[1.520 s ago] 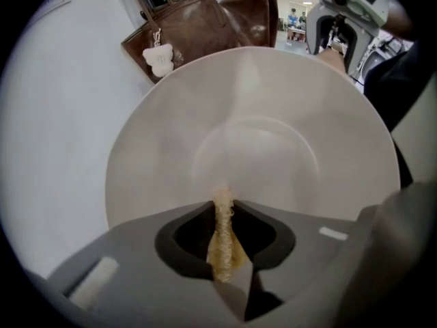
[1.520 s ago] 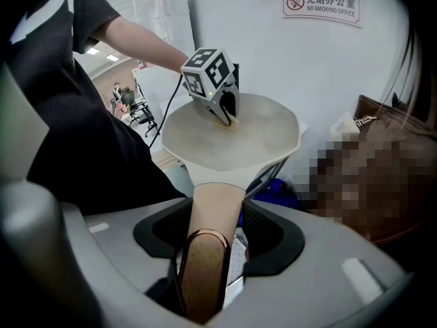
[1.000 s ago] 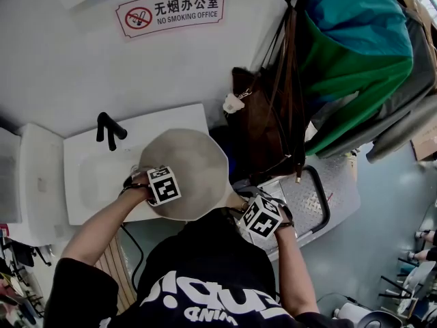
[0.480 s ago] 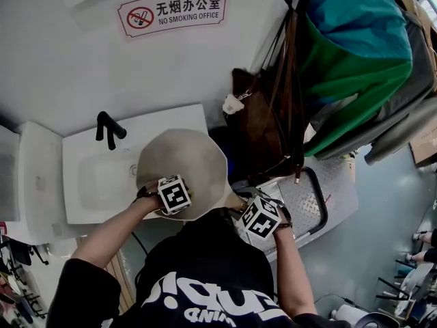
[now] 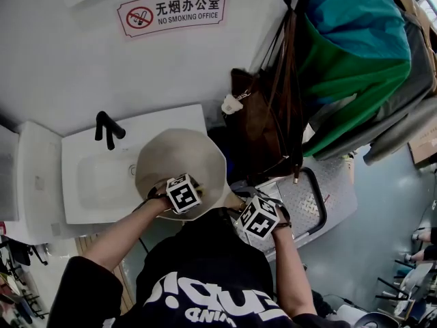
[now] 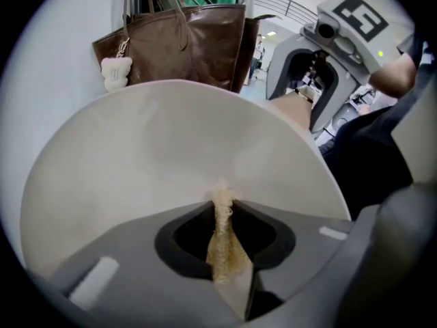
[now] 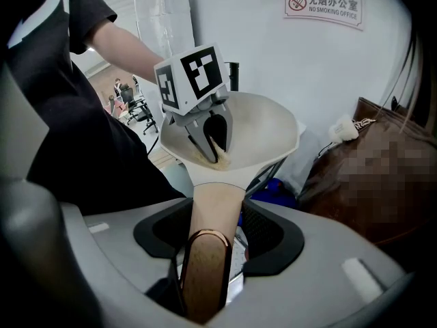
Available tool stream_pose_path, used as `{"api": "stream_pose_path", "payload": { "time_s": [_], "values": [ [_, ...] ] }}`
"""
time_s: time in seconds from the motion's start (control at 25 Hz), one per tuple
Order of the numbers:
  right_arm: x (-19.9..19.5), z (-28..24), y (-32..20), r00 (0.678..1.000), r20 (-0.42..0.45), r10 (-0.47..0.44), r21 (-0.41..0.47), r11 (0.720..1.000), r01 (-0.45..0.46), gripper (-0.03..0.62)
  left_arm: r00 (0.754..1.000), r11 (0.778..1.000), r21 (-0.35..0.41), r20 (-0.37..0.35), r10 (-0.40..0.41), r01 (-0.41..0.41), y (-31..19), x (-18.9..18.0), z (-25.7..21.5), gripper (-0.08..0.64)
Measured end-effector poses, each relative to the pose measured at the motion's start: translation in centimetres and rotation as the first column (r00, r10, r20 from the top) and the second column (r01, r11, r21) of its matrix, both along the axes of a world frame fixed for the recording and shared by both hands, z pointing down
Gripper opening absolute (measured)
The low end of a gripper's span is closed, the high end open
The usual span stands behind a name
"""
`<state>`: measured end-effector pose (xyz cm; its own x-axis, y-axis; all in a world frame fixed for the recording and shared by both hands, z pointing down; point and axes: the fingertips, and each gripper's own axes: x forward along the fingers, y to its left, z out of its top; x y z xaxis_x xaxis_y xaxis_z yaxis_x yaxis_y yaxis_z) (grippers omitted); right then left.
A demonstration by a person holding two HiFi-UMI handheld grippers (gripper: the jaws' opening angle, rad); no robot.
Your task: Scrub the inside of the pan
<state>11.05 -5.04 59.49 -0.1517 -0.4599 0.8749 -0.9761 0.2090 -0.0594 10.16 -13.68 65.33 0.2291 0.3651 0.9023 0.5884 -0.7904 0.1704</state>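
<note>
Closest to the person's black shirt, the right hand-held gripper (image 7: 215, 214) is clamping its two jaws onto the tan, wood-coloured handle (image 7: 207, 255) of the pan, one jaw on each side of it. The handle is running forward between the jaws to the cream-coloured round deep pan (image 5: 179, 157), which is being held in the air with its opening facing up, over the front right part of the white rectangular sink (image 5: 92, 180).

Inside the pan, the left hand-held gripper (image 6: 222, 207) is reaching down with its jaws pressed onto a pale yellow fibrous scrubber (image 6: 221, 248). The tip of the scrubber is sticking out past the jaw tips and touching the pan's inner wall on the side nearest the handle. Apart from the scrubber and the jaw tips, the pan's pale inside is looking bare.

Behind the pan, a black tap (image 5: 107, 128) is standing at the back edge of the sink. Just to the right of the pan, a brown leather handbag (image 5: 263, 132) with a small white plush charm (image 5: 232, 104) is hanging close to the rim. Green and teal garments (image 5: 348, 67) are hanging beyond the bag. A grey metal tread-plate platform with a black rail (image 5: 311, 200) is lying below and right of the right hand-held gripper. Farthest off, a red-and-white no-smoking sign (image 5: 171, 11) is hanging on the white wall above the sink.
</note>
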Motion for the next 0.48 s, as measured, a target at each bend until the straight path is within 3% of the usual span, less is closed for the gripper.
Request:
{"api": "stream_pose_path", "payload": {
  "time_s": [0.48],
  "values": [
    [0.1, 0.1, -0.1, 1.0, -0.002, -0.003, 0.003, 1.0, 0.003, 0.23, 0.989, 0.997, 0.019, -0.125, -0.075, 0.078, -0.7, 3.4, -0.1, 0.077]
  ]
}}
